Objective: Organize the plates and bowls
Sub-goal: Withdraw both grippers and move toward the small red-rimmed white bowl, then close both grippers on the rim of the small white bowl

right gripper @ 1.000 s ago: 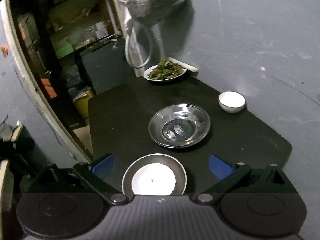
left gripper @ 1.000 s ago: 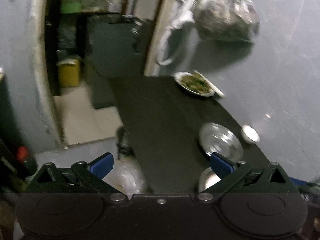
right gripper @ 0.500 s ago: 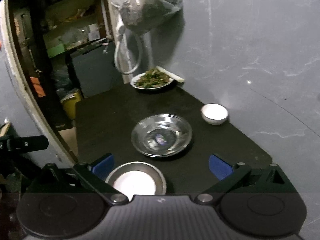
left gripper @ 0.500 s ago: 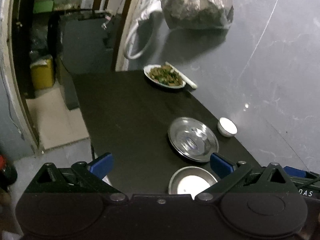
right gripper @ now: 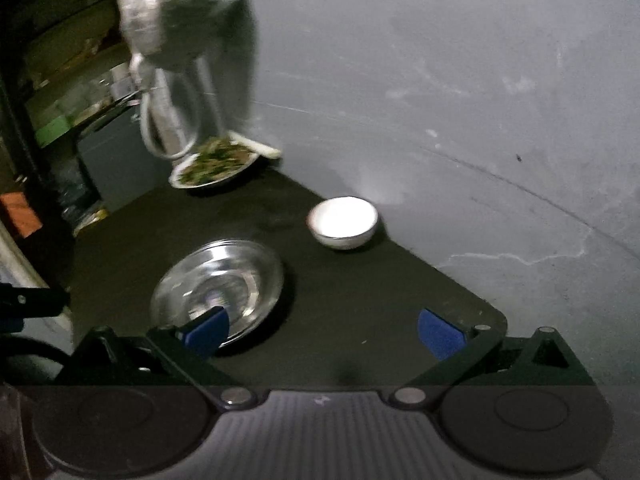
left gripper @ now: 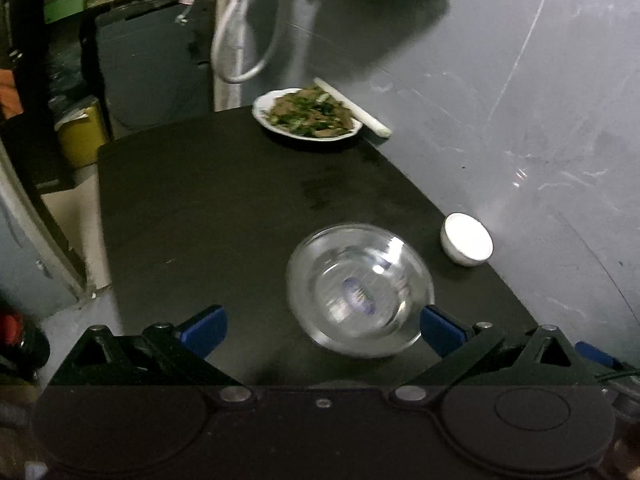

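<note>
A scuffed grey wall runs along the right of the black table. Ahead, a plastic bag hangs beside a dim doorway, with a grey cabinet and yellow bin beyond.

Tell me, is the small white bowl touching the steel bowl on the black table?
Apart. The right wrist view shows a strip of bare black table between the small white bowl and the steel bowl; the left wrist view shows the same gap.
</note>
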Demonstrator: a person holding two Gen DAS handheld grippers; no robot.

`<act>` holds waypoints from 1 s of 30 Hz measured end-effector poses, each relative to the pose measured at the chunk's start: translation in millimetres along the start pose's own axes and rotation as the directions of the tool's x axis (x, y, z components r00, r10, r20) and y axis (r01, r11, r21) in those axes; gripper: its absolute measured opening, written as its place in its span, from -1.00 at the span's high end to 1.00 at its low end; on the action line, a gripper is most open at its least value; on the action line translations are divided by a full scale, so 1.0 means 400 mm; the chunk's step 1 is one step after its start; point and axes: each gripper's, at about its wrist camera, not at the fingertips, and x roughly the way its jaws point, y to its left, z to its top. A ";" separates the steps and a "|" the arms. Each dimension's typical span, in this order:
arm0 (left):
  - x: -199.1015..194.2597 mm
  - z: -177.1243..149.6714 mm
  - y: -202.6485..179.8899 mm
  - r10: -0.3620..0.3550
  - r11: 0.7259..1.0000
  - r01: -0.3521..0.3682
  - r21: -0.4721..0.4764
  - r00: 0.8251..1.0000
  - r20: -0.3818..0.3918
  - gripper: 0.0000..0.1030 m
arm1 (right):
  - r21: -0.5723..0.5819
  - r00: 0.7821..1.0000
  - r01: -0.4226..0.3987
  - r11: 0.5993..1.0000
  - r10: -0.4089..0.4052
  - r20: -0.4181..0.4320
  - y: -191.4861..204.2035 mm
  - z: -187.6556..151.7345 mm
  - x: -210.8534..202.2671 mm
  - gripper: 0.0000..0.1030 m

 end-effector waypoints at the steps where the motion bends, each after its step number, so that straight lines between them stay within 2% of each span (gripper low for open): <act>1: 0.019 0.011 -0.016 -0.002 1.000 0.002 0.004 1.000 -0.004 -0.98 | 0.023 1.000 0.002 1.000 -0.002 -0.007 -0.023 0.007 0.028 -1.00; 8: 0.212 0.100 -0.136 -0.042 0.997 0.043 0.058 0.999 -0.027 -0.98 | 0.140 0.999 -0.042 0.989 0.045 -0.023 -0.124 0.047 0.195 -1.00; 13: 0.346 0.151 -0.200 -0.054 0.988 0.061 0.144 0.997 -0.053 -0.98 | 0.202 0.997 -0.075 0.977 0.077 -0.003 -0.150 0.064 0.282 -0.98; 17: 0.440 0.178 -0.246 -0.044 0.974 0.065 0.217 0.994 -0.101 -0.98 | 0.259 0.996 -0.085 0.962 0.083 0.017 -0.169 0.078 0.332 -0.81; 23: 0.532 0.214 -0.287 -0.045 0.969 0.076 0.237 0.990 -0.133 -0.98 | 0.331 0.994 -0.107 0.938 0.109 0.014 -0.199 0.105 0.411 -0.68; 30: 0.592 0.226 -0.331 -0.053 0.954 0.098 0.285 0.985 -0.164 -0.94 | 0.355 0.995 -0.094 0.930 0.102 -0.005 -0.206 0.128 0.478 -0.48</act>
